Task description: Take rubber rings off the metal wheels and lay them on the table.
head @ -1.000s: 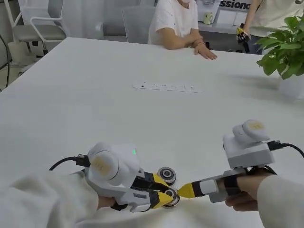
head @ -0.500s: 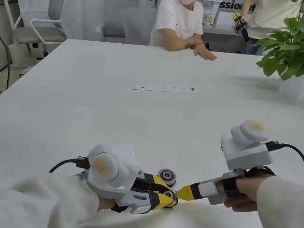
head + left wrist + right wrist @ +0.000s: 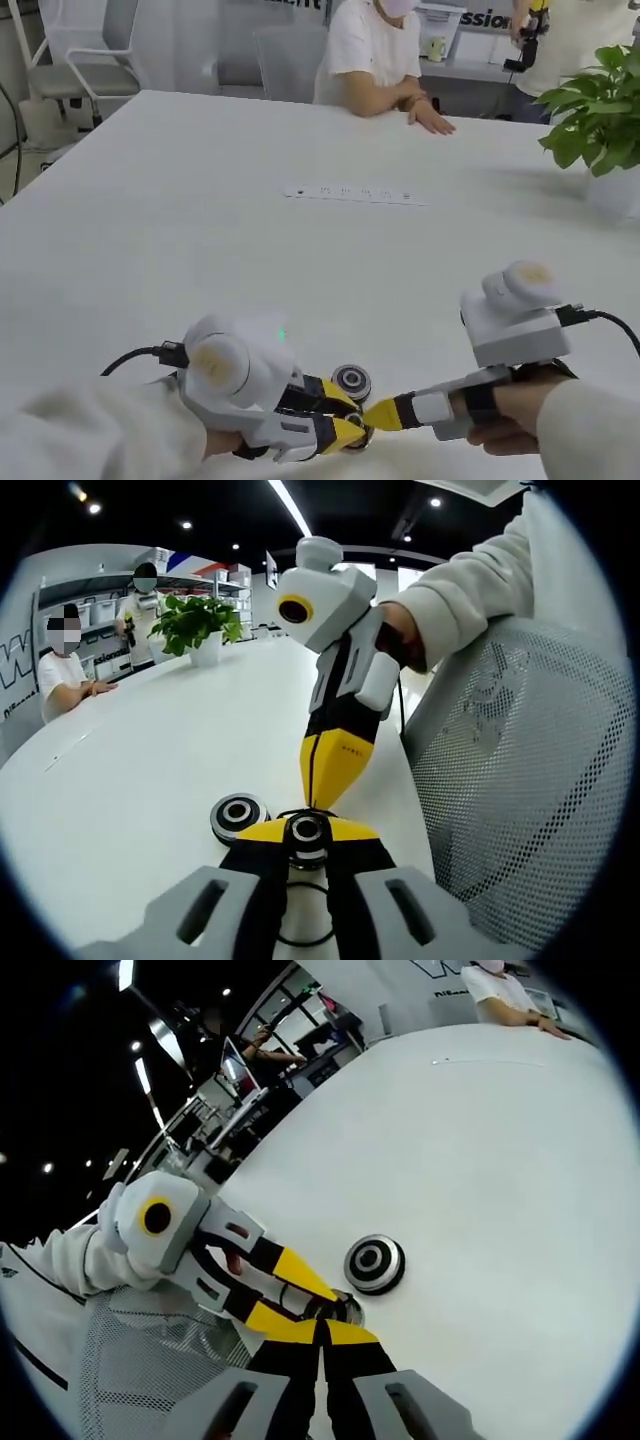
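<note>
At the white counter point(image 3: 250, 250), I am clamping the left hand-held gripper point(image 3: 306, 828) narrowly on a metal wheel point(image 3: 308, 836) at the near edge. I am pressing the right hand-held gripper point(image 3: 320, 1332), its yellow jaws drawn together, tip-first against that wheel; I cannot tell whether it is pinching anything. A thin black rubber ring point(image 3: 303, 944) is looping around the clamped wheel and trailing back between the left jaws. A second wheel point(image 3: 351, 381) is lying flat just beside them.
</note>
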### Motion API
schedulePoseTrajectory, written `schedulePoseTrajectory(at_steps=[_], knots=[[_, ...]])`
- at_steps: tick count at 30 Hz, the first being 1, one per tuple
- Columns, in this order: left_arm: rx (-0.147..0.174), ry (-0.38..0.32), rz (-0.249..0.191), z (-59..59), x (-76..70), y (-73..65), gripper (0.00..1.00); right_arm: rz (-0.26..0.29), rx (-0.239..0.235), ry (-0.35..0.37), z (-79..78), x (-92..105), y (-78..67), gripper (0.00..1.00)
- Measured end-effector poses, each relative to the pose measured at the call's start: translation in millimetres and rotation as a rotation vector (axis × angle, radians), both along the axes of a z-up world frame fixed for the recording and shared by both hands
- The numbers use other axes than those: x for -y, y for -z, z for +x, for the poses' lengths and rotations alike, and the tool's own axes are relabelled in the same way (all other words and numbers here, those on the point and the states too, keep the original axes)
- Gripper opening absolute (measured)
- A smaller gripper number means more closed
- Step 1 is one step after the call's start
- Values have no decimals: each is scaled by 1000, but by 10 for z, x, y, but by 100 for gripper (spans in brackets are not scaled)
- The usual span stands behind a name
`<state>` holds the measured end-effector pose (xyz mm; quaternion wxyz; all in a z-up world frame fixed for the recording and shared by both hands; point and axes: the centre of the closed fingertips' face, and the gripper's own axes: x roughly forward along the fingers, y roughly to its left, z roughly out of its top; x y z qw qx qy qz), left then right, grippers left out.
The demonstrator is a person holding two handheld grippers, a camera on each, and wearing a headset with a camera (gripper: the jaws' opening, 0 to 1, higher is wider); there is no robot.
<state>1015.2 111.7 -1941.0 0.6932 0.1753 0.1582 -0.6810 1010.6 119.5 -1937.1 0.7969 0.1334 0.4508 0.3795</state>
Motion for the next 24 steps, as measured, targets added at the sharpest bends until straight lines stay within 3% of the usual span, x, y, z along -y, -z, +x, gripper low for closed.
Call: schedulePoseTrajectory(at_steps=[13, 24], knots=[[-3, -2, -5, 1, 3, -3, 8, 58, -10, -2, -15, -26, -58, 0], [-6, -6, -1, 9, 2, -1, 8, 51, -11, 13, 6, 5, -48, 0]])
